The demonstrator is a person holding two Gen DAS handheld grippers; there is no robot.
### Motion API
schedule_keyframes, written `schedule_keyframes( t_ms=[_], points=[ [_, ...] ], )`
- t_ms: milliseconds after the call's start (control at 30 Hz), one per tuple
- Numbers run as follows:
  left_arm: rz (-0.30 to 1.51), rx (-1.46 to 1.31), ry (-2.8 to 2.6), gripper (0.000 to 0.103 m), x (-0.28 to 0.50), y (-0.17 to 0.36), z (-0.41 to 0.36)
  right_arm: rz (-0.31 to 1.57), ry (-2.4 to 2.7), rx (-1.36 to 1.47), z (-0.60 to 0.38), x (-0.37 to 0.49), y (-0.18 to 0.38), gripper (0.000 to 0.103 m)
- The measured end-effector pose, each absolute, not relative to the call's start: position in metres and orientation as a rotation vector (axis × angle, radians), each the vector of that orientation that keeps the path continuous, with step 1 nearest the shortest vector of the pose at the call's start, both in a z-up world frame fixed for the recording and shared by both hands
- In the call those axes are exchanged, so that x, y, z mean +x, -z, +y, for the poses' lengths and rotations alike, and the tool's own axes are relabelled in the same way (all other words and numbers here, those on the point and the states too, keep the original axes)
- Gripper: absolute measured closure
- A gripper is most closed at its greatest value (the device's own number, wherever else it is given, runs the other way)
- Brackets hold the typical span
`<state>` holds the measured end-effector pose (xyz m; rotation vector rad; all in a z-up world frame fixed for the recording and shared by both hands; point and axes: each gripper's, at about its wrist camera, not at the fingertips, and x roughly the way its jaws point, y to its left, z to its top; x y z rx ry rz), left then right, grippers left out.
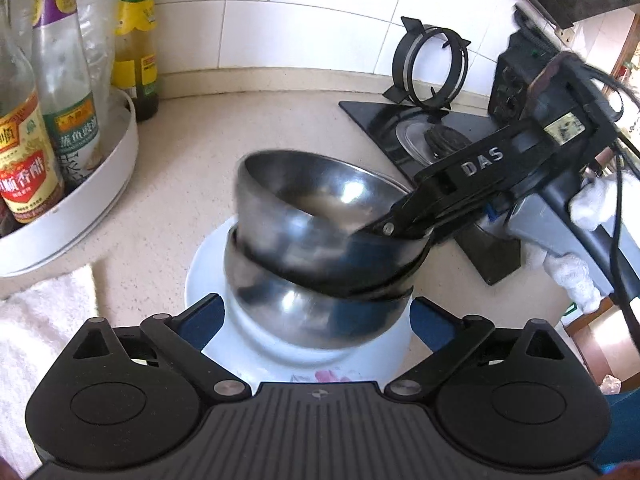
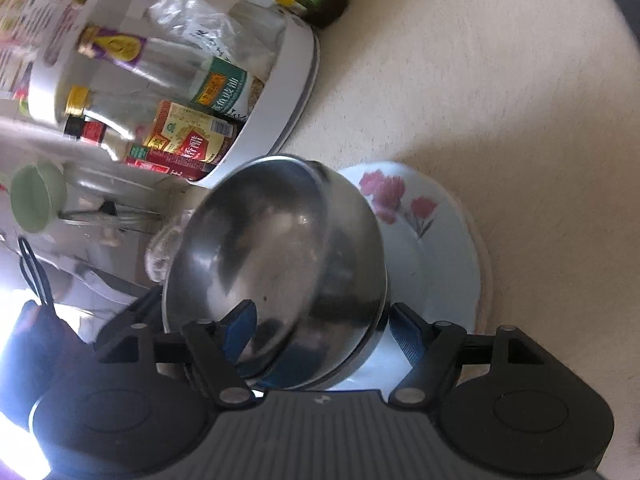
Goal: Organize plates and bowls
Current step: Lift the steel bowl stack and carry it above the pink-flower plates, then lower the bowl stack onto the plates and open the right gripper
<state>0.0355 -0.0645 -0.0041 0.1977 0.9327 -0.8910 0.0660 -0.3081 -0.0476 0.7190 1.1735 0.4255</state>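
1. The left hand-held gripper point(image 1: 316, 322) is hanging wide open at the near edge of the white flowered plate point(image 1: 208, 264), its blue pads either side of the lower steel bowl point(image 1: 316, 316) without touching it.
2. That lower bowl is sitting on the plate, which is lying on the desk point(image 1: 192, 160).
3. The upper steel bowl point(image 1: 304, 208) is resting tilted inside the lower one.
4. The right hand-held gripper point(image 2: 320, 328) is standing wide, one pad inside the upper bowl's rim and the other outside the stack; whether either pad is pressing I cannot tell.
5. Farther back, a round white tray point(image 1: 116, 184) of sauce bottles point(image 1: 24, 160) is standing left, well apart from the plate, and a black stove point(image 1: 420, 128) is lying right.
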Motion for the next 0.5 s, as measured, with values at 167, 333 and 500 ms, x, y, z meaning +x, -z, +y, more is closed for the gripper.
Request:
schedule_keyframes(
  t_ms=[167, 333, 500],
  points=[
    [0.948, 0.198, 0.884, 0.003, 0.032, 0.009, -0.061, 1.149, -0.426, 0.587, -0.297, 0.057, 0.041, 0.013],
    [0.945, 0.215, 0.853, 0.003, 0.027, 0.011, -0.06, 1.112, -0.391, 0.529, -0.29, 0.049, 0.036, 0.023],
    [0.917, 0.253, 0.836, 0.003, 0.019, 0.009, -0.053, 1.062, -0.376, 0.444, -0.278, 0.043, 0.023, 0.023]
  ],
)
